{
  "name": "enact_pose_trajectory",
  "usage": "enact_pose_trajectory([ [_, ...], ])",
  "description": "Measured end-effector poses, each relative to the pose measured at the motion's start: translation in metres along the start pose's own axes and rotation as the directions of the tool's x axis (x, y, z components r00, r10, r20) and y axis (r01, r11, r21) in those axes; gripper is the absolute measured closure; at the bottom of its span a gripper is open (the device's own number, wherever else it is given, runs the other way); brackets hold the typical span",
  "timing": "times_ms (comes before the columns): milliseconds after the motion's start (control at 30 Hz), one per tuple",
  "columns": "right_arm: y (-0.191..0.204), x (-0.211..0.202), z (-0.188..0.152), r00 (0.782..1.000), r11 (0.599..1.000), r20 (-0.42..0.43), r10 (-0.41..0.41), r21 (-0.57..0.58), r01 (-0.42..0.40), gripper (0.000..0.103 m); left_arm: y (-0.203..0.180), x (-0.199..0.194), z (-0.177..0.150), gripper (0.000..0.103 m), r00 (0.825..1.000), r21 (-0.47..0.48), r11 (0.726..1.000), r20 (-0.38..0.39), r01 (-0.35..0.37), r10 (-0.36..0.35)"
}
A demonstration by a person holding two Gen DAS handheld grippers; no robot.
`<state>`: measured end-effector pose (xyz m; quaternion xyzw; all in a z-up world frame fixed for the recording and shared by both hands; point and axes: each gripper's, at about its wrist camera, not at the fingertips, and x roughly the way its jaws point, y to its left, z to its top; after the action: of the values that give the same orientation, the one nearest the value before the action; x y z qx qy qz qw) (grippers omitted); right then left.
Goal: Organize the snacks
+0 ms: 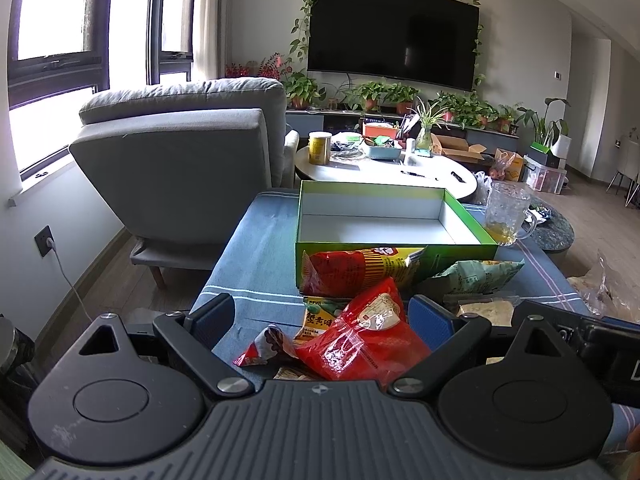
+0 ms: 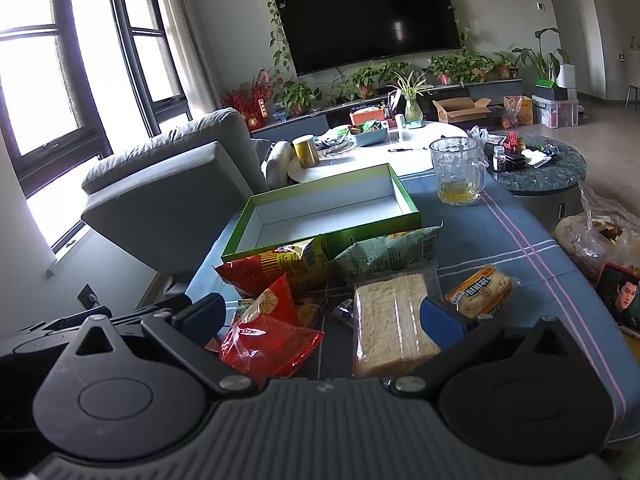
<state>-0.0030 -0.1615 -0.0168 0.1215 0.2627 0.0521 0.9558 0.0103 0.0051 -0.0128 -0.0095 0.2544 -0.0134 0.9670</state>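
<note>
Snacks lie piled at 6 o'clock of your one green box [image 2: 408,204]: two red bags [image 2: 272,340], one green bag [image 2: 384,252], one bread pack [image 2: 388,320]. Both your left gripper [image 1: 320,316] and right gripper [image 2: 320,312] hang open; one glass mug [image 2: 456,176] stands at the box's 2 o'clock.

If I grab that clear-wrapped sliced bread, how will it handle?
The clear-wrapped sliced bread probably squashes easily, since it looks soft and porous. Its glossy film wrapper may slip. It likely feels light for its bulk.
</note>
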Motion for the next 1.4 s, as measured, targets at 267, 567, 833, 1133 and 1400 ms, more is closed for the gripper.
enact_pose_trajectory([
  [267, 0.001, 0.000, 0.001, 1.000, 1.000, -0.009, 0.002, -0.003, -0.002, 0.023, 0.003, 0.004, -0.001, 0.010, 1.000, -0.008, 1.000, -0.010, 0.002, -0.002],
  [567, 0.000, 0.004, -0.001, 1.000, 1.000, -0.027, 0.000, 0.002, 0.000, 0.023, 0.012, 0.011, -0.003, 0.010, 0.999, -0.031, 0.999, -0.031, -0.015, 0.014],
  [833, -0.004, 0.018, -0.005, 0.998, 1.000, -0.070, 0.009, 0.008, -0.009, 0.023, 0.026, 0.028, -0.005, 0.010, 0.998, -0.066, 0.997, -0.064, -0.032, 0.028],
  [1133, -0.001, 0.032, -0.010, 0.994, 0.996, -0.086, 0.070, -0.040, -0.073, 0.023, 0.042, 0.047, -0.010, 0.013, 0.986, -0.078, 0.985, -0.055, 0.154, -0.158],
  [1400, 0.004, 0.057, -0.010, 0.980, 0.986, -0.148, 0.131, -0.086, -0.145, 0.023, 0.063, 0.072, -0.017, 0.030, 0.974, -0.125, 0.975, -0.107, 0.185, -0.198],
])
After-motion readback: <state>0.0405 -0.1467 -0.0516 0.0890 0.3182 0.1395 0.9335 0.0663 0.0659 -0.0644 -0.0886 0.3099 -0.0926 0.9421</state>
